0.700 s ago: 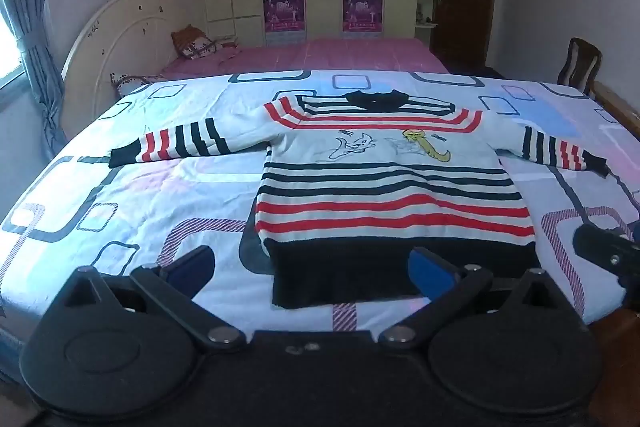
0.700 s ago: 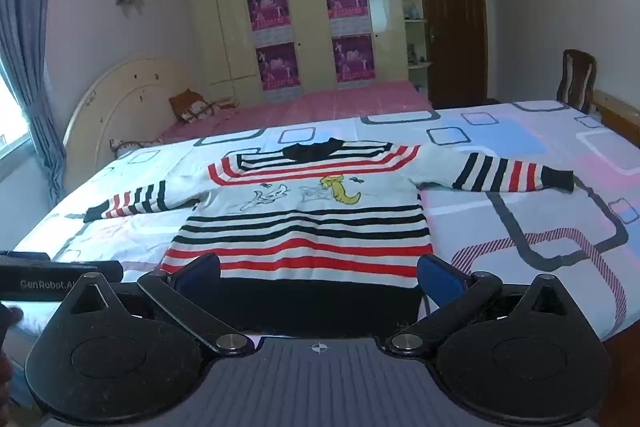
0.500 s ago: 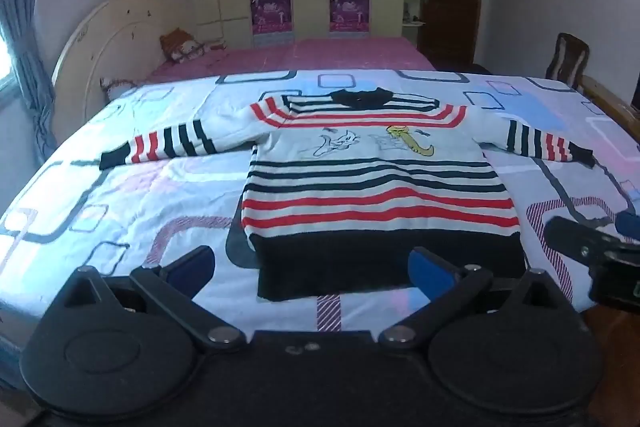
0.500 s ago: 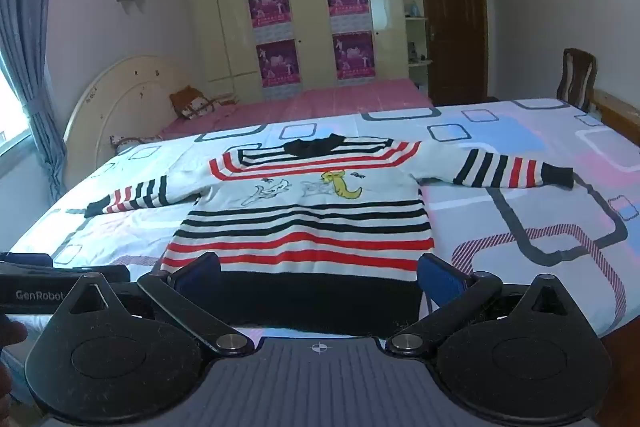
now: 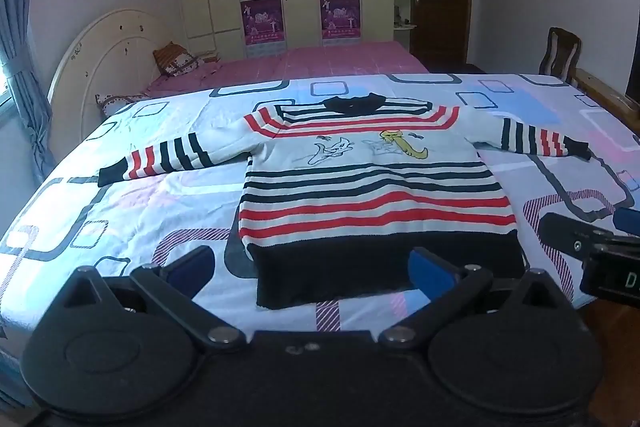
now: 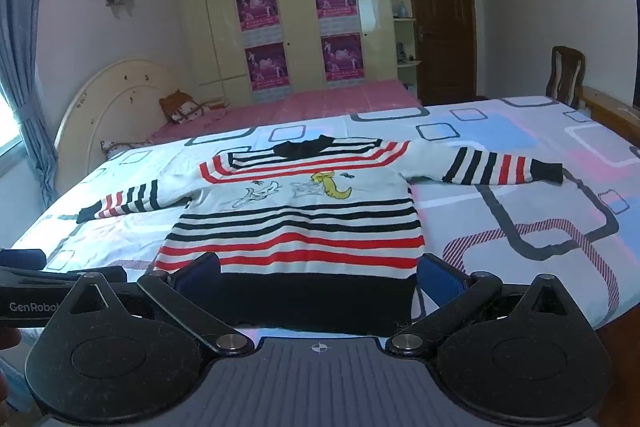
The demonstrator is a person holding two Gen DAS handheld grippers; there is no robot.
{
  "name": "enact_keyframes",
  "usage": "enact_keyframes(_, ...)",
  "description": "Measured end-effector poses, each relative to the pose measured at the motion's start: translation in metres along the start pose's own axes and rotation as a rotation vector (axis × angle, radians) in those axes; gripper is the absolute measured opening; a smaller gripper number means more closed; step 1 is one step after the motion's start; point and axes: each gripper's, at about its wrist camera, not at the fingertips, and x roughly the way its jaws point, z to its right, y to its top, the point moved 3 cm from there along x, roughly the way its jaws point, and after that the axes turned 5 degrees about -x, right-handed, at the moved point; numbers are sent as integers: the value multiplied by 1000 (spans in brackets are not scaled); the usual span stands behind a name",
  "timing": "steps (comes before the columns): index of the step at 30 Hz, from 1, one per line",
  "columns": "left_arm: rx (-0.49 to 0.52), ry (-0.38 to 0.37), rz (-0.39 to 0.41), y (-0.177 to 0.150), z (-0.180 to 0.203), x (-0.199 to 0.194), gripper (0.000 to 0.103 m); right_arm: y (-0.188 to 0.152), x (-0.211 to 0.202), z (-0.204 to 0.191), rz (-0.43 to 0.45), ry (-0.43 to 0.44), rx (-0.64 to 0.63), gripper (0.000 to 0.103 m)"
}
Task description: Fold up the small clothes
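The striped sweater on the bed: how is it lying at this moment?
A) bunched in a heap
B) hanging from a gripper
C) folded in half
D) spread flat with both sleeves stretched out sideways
D: the striped sweater lies flat on the bed sheet, sleeves out to both sides, and neither open gripper touches it.

Both wrist cameras sit low at the near edge of the bed (image 5: 120, 211), facing across it toward the wardrobe (image 6: 296, 11). The left view stands left of the right view. Both share the striped sweater (image 5: 372, 195) (image 6: 296, 227), headboard and door.
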Motion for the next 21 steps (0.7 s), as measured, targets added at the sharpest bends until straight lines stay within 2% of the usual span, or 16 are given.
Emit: enact_keyframes(21, -2, 6, 1, 0, 2, -2, 103, 4, 4, 5, 7, 3, -1, 103)
